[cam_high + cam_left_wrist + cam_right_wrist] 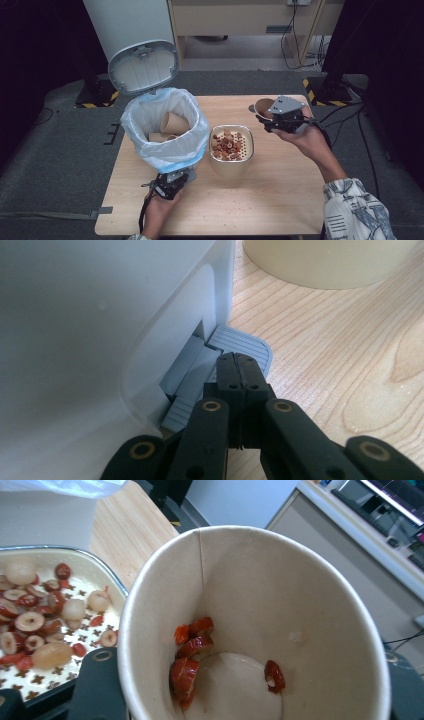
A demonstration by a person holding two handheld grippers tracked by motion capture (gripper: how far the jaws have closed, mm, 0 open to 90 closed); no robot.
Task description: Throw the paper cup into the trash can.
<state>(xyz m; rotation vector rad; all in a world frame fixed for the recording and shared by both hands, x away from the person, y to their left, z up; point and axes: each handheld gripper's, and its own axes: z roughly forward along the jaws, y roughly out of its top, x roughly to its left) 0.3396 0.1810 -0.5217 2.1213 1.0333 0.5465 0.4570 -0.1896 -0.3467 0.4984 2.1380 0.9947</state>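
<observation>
A white pedal bin point(165, 145) with a blue-white bag stands at the table's left, its lid point(144, 67) raised. Paper cups point(172, 122) lie inside it. My left gripper point(176, 181) is at the bin's foot. In the left gripper view it point(240, 362) is shut, with its tips resting on the grey pedal point(245, 342). My right gripper point(270, 120) is held above the table's right side, shut on a tilted paper cup point(263, 106). A few red date slices point(190, 655) cling inside the cup point(260, 610). A cream container point(231, 145) of dried fruit stands mid-table.
The container's fruit point(40, 615) lies just left of the held cup in the right gripper view. Crumbs dot the wooden table point(260, 200) near its front. Cables and black stands are on the floor at the back right.
</observation>
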